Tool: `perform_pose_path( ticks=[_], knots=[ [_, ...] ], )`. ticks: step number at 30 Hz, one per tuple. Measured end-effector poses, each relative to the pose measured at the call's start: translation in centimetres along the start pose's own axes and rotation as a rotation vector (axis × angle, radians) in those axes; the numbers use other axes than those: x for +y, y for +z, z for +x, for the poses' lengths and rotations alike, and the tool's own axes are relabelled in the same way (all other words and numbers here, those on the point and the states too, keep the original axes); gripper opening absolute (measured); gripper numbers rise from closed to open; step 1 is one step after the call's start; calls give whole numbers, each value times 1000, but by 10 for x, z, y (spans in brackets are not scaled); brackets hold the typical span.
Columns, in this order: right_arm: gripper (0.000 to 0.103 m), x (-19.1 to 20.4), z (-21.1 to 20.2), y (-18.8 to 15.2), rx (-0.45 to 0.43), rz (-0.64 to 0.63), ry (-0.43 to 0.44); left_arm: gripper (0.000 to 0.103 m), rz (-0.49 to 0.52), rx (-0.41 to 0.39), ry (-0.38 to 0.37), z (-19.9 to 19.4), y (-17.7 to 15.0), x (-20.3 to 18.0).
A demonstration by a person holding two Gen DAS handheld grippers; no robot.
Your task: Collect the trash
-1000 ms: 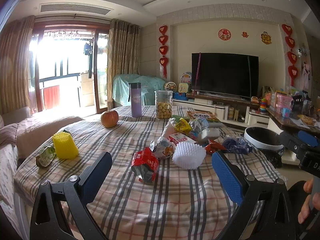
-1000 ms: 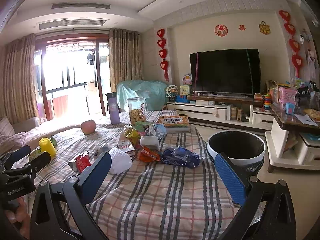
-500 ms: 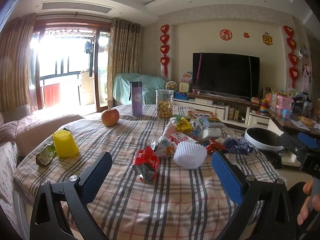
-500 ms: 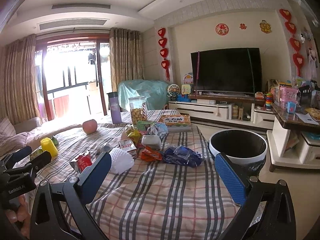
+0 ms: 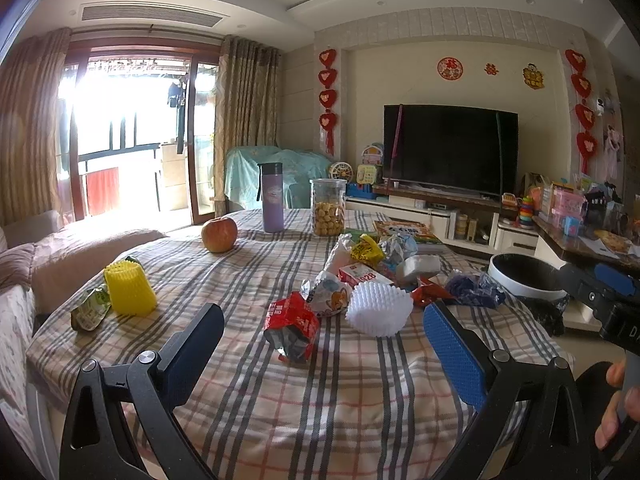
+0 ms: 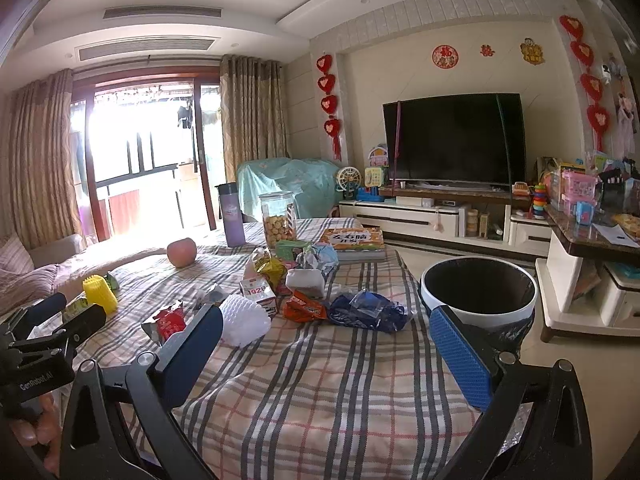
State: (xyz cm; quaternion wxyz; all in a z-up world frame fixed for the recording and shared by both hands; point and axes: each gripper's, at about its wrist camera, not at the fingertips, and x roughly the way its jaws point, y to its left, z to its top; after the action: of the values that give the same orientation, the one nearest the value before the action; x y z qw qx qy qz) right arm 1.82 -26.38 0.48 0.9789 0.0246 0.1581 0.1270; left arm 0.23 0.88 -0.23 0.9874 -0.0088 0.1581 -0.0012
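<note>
Wrappers and packaging lie on the plaid table: a red wrapper (image 5: 294,318), a white foam fruit net (image 5: 378,308), a blue wrapper (image 6: 366,312), an orange wrapper (image 6: 304,309), a yellow foam net (image 5: 128,288) and a green packet (image 5: 90,309). A white bin with a black liner (image 6: 478,292) stands off the table's right edge. My left gripper (image 5: 322,330) is open and empty, just short of the red wrapper. My right gripper (image 6: 326,332) is open and empty, just short of the blue wrapper.
An apple (image 5: 219,234), a purple bottle (image 5: 272,197), a cookie jar (image 5: 327,207) and a book (image 6: 354,242) stand at the table's far side. A sofa (image 5: 60,252) lies left. A TV stand (image 6: 440,216) lines the far wall.
Both grippers have drifted slightly closer to the table items. Nothing was picked up or moved.
</note>
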Motion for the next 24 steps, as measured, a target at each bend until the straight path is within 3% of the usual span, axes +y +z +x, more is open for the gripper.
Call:
perform_pose_path(
  ticks=[16, 24],
  knots=[
    [103, 0, 7, -2, 26, 26, 29, 101, 0, 10, 4, 4, -4, 2],
    [103, 11, 28, -6, 83, 29, 87, 101, -21, 63, 34, 21, -6, 20]
  ],
)
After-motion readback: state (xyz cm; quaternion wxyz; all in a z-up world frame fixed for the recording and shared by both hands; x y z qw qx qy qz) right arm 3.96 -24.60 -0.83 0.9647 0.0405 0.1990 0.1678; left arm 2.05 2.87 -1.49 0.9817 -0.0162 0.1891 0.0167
